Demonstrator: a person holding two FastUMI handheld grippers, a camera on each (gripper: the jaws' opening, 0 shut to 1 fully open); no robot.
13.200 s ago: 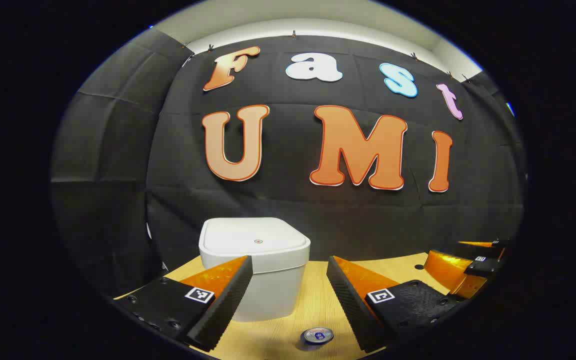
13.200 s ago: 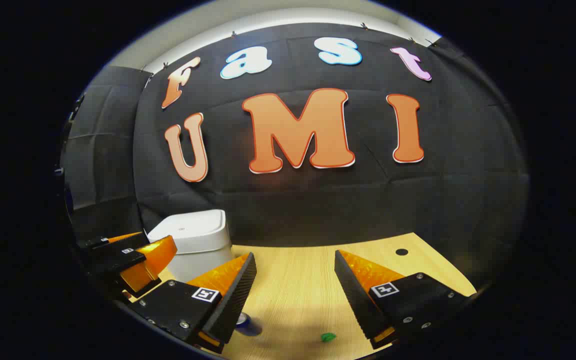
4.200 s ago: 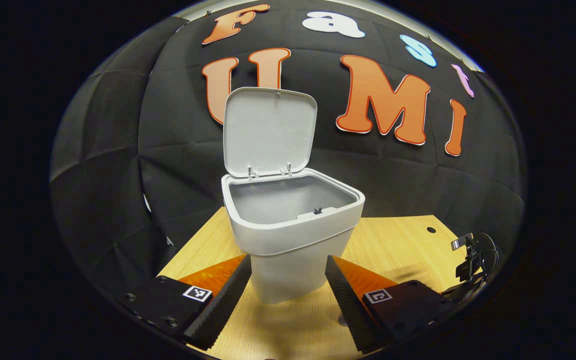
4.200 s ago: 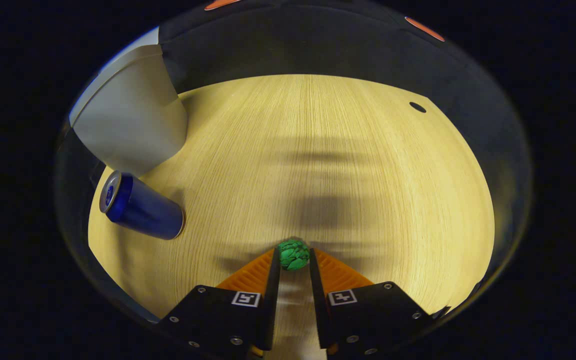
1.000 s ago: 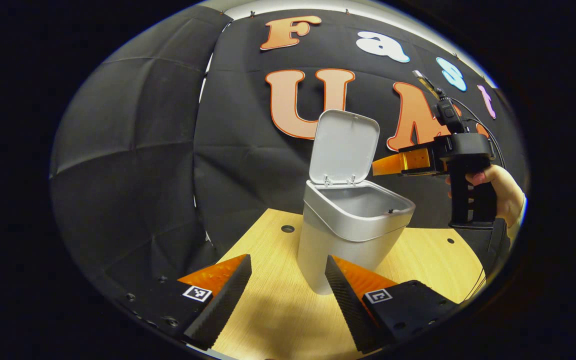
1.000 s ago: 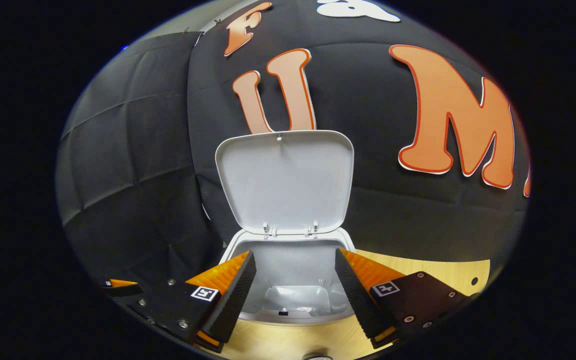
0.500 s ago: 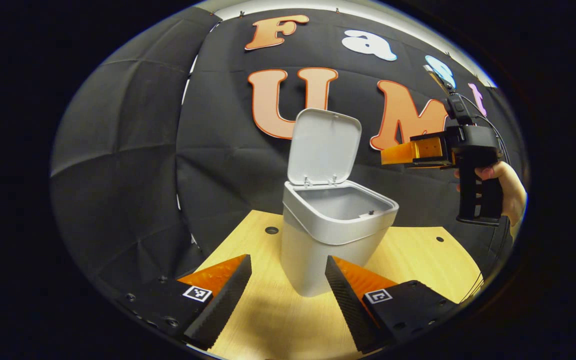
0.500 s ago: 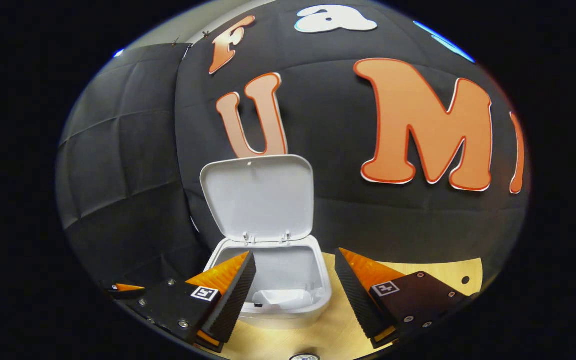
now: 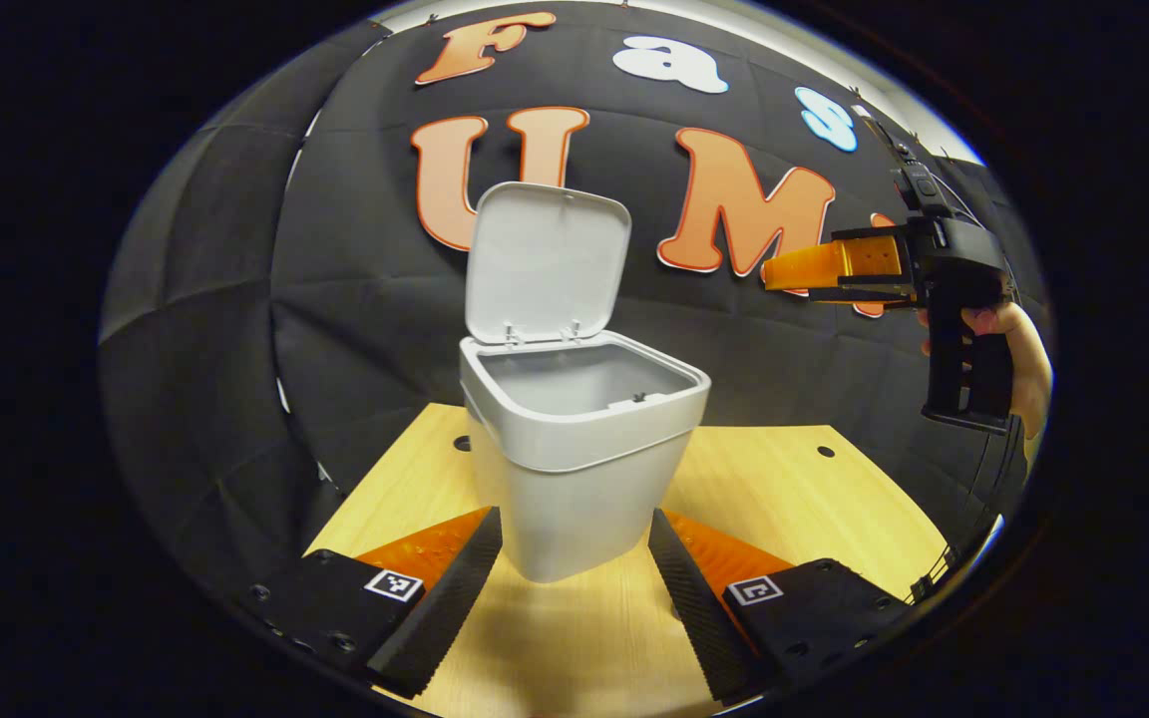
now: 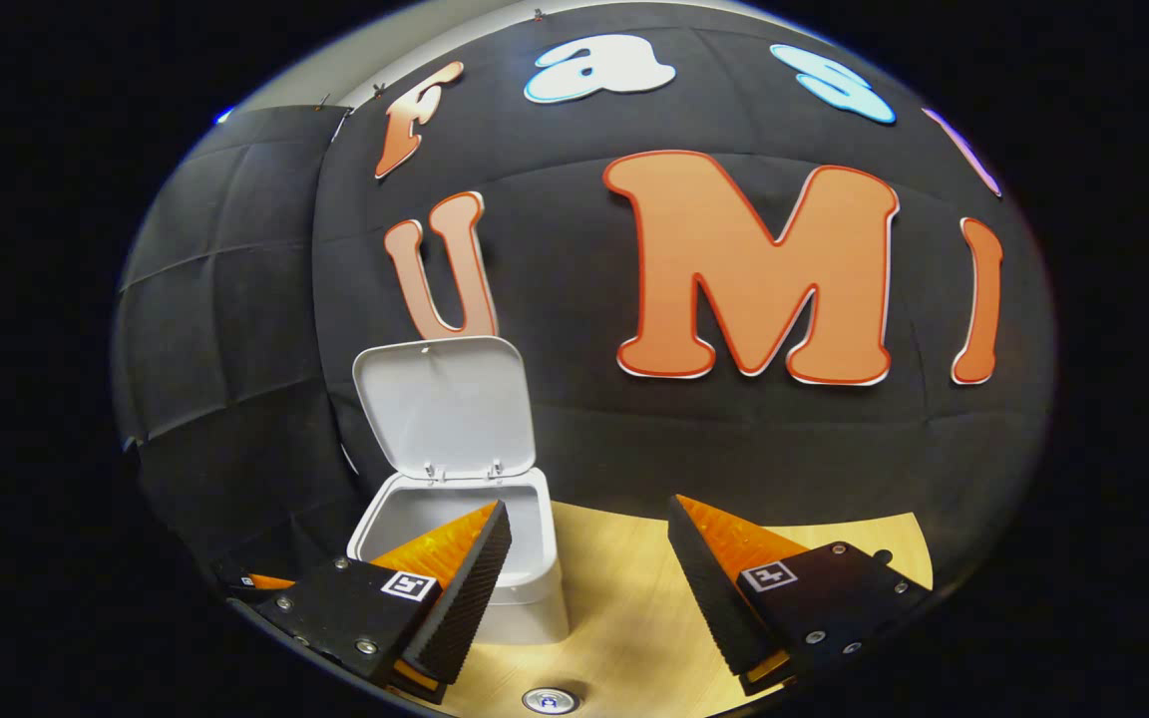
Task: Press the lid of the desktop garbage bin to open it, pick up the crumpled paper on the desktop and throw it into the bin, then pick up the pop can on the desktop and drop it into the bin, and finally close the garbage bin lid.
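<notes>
The white bin (image 9: 574,479) stands on the wooden table (image 9: 804,499) with its lid (image 9: 545,264) swung upright. My left gripper (image 9: 574,583) is open just in front of the bin's base, with nothing between its fingers. My right gripper (image 9: 784,274), held in a hand (image 9: 1028,369), hangs in the air to the right of the bin and above its rim. In the right gripper view, the right gripper (image 10: 589,588) is open and holds nothing, with the bin (image 10: 525,588) and its lid (image 10: 445,404) at lower left. The pop can's top (image 10: 549,700) shows at the bottom edge. The bin's floor is hidden.
The black cloth wall closes in behind and to the left of the bin. Small round holes (image 9: 819,452) dot the tabletop (image 10: 634,598). A bit of the left gripper (image 10: 255,580) shows at the lower left of the right gripper view.
The right gripper, shut on the green paper 4.2 s ago and open over the bin 1 s ago, has drawn back to the right. The left gripper view has swung to centre the bin.
</notes>
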